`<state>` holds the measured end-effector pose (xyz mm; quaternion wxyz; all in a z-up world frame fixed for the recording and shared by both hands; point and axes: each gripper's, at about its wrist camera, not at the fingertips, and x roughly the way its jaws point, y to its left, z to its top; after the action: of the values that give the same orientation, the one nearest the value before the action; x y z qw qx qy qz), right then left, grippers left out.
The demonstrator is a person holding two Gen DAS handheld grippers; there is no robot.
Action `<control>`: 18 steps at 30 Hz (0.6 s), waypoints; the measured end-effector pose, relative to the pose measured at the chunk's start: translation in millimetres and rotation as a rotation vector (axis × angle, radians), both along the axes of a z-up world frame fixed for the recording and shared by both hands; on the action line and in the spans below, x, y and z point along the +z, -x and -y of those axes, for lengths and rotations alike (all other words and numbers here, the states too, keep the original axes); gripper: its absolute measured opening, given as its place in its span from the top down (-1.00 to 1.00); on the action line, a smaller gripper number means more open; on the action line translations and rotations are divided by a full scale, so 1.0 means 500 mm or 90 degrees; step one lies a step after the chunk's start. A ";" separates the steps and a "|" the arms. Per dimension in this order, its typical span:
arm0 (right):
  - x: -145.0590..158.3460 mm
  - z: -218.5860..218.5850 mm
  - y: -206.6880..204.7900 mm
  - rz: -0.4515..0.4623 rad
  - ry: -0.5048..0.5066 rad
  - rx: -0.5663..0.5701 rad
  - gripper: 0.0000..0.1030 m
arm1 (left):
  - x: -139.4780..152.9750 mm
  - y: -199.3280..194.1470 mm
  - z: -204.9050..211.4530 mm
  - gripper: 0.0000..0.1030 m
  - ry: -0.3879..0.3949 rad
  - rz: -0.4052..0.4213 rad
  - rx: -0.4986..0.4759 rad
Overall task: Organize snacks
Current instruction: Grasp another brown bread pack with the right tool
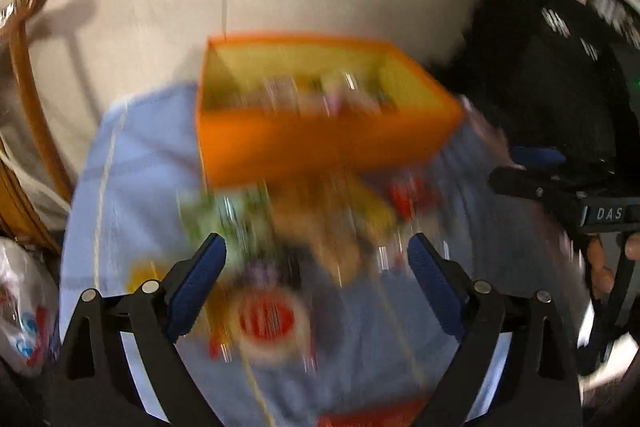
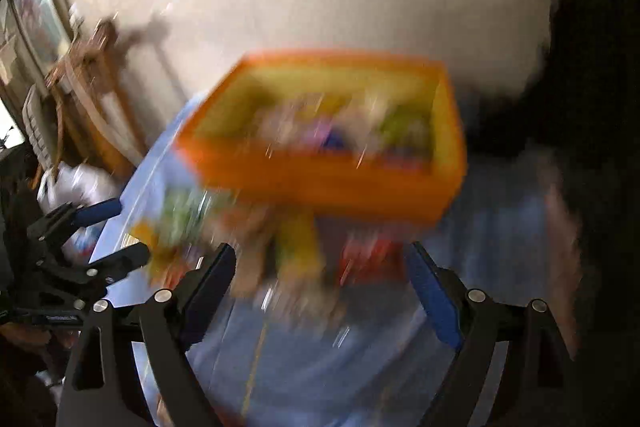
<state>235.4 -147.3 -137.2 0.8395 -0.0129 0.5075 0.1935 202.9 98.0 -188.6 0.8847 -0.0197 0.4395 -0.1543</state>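
An orange box [image 1: 320, 143] with a yellow inside holds several snack packets and stands at the far side of a table under a light blue cloth [image 1: 140, 167]. A blurred pile of loose snacks [image 1: 304, 223] lies in front of it, with a round red-and-white packet [image 1: 267, 319] nearest me. My left gripper [image 1: 316, 247] hangs open above that pile, nothing between its blue pads. In the right wrist view the same box [image 2: 340, 183] and snack pile [image 2: 280, 251] appear; my right gripper [image 2: 322, 259] is open over them and holds nothing. Both views are smeared by motion.
A wooden chair [image 1: 28, 99] stands left of the table by a pale wall, with a white plastic bag [image 1: 24, 311] below it. The other gripper [image 1: 560, 187] shows at the right of the left wrist view. Dark furniture [image 1: 560, 67] fills the right.
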 end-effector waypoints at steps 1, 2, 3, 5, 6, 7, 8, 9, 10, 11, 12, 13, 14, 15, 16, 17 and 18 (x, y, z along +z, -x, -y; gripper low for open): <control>-0.031 -0.009 0.046 -0.028 -0.005 0.014 -0.69 | -0.022 0.034 0.001 -0.75 -0.002 -0.010 -0.012; -0.048 -0.025 0.079 -0.045 -0.008 0.027 -0.69 | -0.047 0.070 0.001 -0.75 -0.005 -0.021 -0.022; -0.063 -0.034 0.112 -0.058 -0.012 0.043 -0.69 | -0.062 0.089 0.002 -0.75 -0.007 -0.027 -0.027; -0.091 -0.061 0.185 -0.071 -0.008 0.091 -0.69 | -0.107 0.137 0.002 -0.75 -0.025 -0.053 -0.027; -0.097 -0.070 0.213 -0.071 -0.005 0.113 -0.69 | -0.119 0.151 0.002 -0.75 -0.026 -0.062 -0.021; -0.102 -0.080 0.238 -0.071 -0.002 0.136 -0.69 | -0.133 0.161 -0.007 -0.75 -0.018 -0.075 -0.008; -0.109 -0.097 0.269 -0.065 0.006 0.171 -0.69 | -0.144 0.172 -0.016 -0.75 -0.006 -0.087 0.007; -0.108 -0.102 0.286 -0.058 0.010 0.193 -0.69 | -0.150 0.180 -0.026 -0.75 0.001 -0.094 0.023; -0.112 -0.118 0.311 -0.043 0.023 0.228 -0.69 | -0.154 0.187 -0.036 -0.75 0.002 -0.095 0.040; -0.114 -0.123 0.320 -0.036 0.032 0.244 -0.69 | -0.157 0.193 -0.050 -0.75 0.004 -0.097 0.060; -0.122 -0.135 0.334 -0.028 0.047 0.266 -0.69 | -0.158 0.197 -0.059 -0.75 0.007 -0.099 0.071; -0.130 -0.148 0.350 -0.017 0.057 0.289 -0.69 | -0.159 0.202 -0.072 -0.75 0.010 -0.100 0.084; -0.133 -0.155 0.356 -0.009 0.063 0.300 -0.68 | -0.159 0.207 -0.087 -0.75 0.013 -0.100 0.099; -0.139 -0.166 0.366 0.007 0.076 0.313 -0.67 | -0.155 0.207 -0.094 -0.75 0.014 -0.101 0.108; -0.141 -0.175 0.372 0.020 0.081 0.326 -0.67 | -0.154 0.206 -0.104 -0.75 0.015 -0.103 0.117; -0.143 -0.184 0.380 0.039 0.088 0.338 -0.66 | -0.157 0.211 -0.116 -0.75 0.016 -0.107 0.129; -0.144 -0.192 0.389 0.060 0.098 0.351 -0.65 | -0.150 0.213 -0.121 -0.75 0.016 -0.110 0.137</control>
<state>40.7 -51.3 -209.2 0.7745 -0.2230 0.4583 0.3746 96.6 158.5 -263.5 0.8548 -0.0913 0.5072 -0.0617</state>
